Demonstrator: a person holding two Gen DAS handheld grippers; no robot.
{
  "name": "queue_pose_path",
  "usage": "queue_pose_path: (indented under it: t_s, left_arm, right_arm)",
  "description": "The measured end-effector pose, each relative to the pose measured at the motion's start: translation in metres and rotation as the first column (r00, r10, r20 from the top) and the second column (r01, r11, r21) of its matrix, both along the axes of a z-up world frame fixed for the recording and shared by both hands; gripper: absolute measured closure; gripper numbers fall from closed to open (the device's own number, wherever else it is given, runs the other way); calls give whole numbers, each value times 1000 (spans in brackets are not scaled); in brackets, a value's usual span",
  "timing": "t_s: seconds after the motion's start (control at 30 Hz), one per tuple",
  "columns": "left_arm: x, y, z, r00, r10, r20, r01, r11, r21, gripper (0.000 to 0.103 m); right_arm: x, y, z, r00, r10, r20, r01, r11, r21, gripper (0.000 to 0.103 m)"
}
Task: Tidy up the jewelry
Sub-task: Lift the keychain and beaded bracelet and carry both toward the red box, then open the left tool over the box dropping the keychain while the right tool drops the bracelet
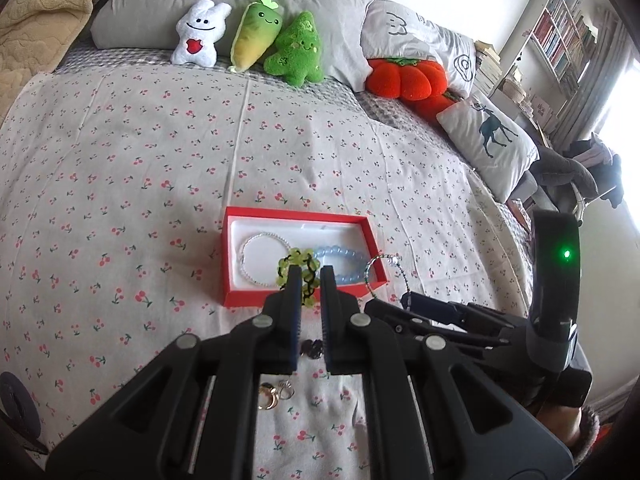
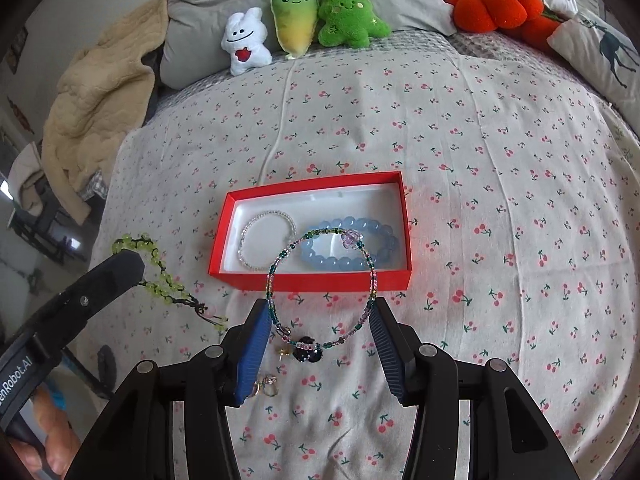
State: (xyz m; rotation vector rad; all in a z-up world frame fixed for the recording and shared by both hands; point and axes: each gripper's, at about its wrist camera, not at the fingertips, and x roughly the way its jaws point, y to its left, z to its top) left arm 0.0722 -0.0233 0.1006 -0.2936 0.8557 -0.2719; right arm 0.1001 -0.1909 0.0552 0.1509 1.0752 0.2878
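A red box (image 1: 236,256) with a white lining lies on the cherry-print bedsheet. In it are a thin clear-bead bracelet (image 1: 260,256) and a chunky blue-bead bracelet (image 1: 344,266). My left gripper (image 1: 311,276) hangs just in front of the box, shut on a green-bead bracelet (image 1: 298,260) strung on black cord. In the right wrist view that green bracelet (image 2: 160,280) dangles from the left gripper (image 2: 132,260). My right gripper (image 2: 320,308) grips a wire hoop bracelet (image 2: 276,264) of small mixed beads across its width, above the box's near wall (image 2: 312,280).
Small rings (image 2: 266,386) and dark earrings (image 2: 306,354) lie on the sheet under the grippers. Three plush toys (image 2: 296,20), an orange pumpkin cushion (image 2: 492,4) and pillows line the bed's far end. A beige blanket (image 2: 100,96) hangs off the left side.
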Motion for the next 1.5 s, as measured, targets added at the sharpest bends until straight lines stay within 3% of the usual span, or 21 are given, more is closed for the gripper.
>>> queue_pose_path:
  t_s: [0.27,0.5,0.7,1.0,1.27,1.4,1.5]
  left_arm:
    - [41,-21,-5,1000,-14,15,14,999,-29,93]
    - [65,-21,-51,997,6,-77,-5,1000,13,93]
    - [74,-12,-68,992,22,-125,-17,999,37,93]
    - [51,7,-57,990,81,-118,-71,994,88,60]
    - [20,22,-59,985,111,-132,-96,989,115,46]
    - [5,25,-62,983,120,-141,-101,986,133,38]
    - [-6,26,-63,982,125,-142,-103,983,149,28]
  right_arm:
    - [30,-19,-15,998,-63,-20,63,998,12,51]
    - [47,-22,-26,997,-73,-11,73,997,16,51]
    - [50,-13,-29,999,-45,5,45,999,-11,51]
    - [57,-11,-32,998,-52,26,54,997,-52,51]
    - [56,2,-29,997,-11,75,18,995,-94,48]
    - [53,1,-24,996,-18,87,25,997,-79,32]
    - [46,-1,-16,995,-23,102,30,997,-69,28]
